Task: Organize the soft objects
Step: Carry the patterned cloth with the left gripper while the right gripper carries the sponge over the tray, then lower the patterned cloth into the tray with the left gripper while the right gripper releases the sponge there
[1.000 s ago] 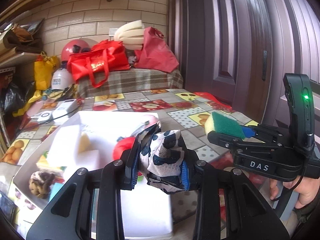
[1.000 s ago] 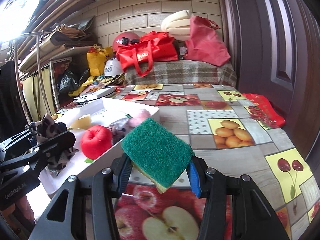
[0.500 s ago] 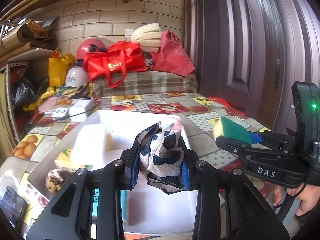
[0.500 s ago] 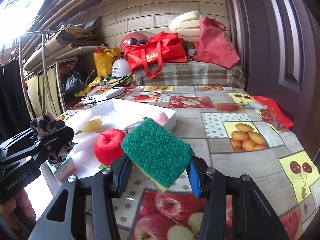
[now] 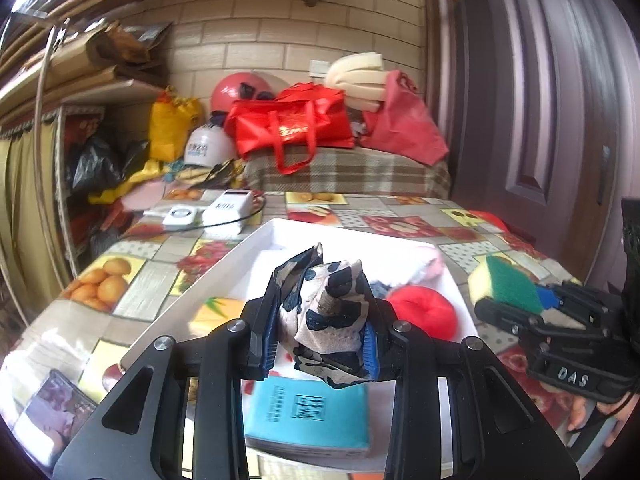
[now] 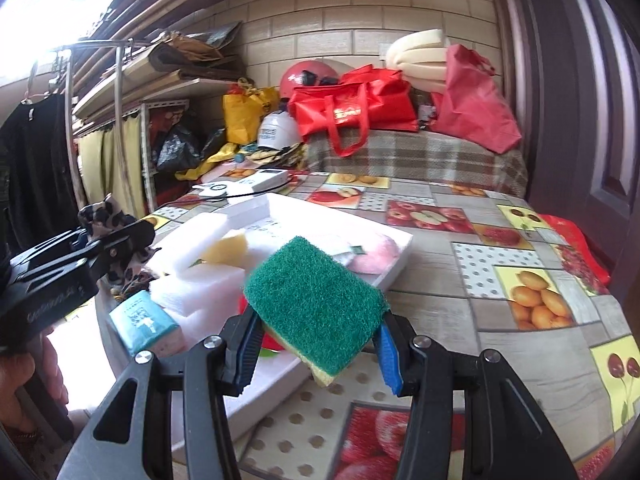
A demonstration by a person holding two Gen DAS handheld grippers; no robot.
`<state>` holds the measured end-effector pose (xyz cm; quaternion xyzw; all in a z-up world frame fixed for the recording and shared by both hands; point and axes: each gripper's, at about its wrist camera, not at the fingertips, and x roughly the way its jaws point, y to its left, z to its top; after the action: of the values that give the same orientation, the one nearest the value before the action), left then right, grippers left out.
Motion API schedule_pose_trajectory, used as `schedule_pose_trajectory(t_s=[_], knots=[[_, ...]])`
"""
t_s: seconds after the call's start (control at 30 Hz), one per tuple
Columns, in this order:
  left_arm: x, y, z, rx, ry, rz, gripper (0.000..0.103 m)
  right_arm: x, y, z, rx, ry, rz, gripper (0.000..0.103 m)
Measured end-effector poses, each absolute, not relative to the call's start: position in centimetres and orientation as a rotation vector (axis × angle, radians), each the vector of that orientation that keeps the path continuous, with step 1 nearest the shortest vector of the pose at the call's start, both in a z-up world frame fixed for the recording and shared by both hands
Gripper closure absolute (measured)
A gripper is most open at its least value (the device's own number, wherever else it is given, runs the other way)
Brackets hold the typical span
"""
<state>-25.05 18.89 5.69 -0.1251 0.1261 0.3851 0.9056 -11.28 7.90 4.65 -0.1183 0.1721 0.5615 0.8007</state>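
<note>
My left gripper (image 5: 318,344) is clamped on a crumpled spotted cloth (image 5: 326,312), held above the near end of the white tray (image 5: 256,240). My right gripper (image 6: 314,354) pinches a green scouring sponge (image 6: 314,300) just over the tray's near right edge. Below lie a teal tissue pack (image 5: 310,416), a red plush apple (image 5: 424,316), and white foam blocks (image 6: 192,236); farther off stand red bags (image 5: 292,128).

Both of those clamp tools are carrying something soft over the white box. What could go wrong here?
The spotted fabric bundle bulges loosely out of the left hand-held gripper and might slip. The green-and-yellow scrub sponge in the right hand-held gripper hangs over the shallow white tray's edge, so it could land on the fruit-patterned tablecloth.
</note>
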Motion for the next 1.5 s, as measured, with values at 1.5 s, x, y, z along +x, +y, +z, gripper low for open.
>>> schedule_pose_trajectory(t_s=[1.5], knots=[[-20.7,27.1,3.6,-0.436,0.463,0.850,0.070,-10.5,15.9,4.3,-0.399,0.384,1.259,0.053]])
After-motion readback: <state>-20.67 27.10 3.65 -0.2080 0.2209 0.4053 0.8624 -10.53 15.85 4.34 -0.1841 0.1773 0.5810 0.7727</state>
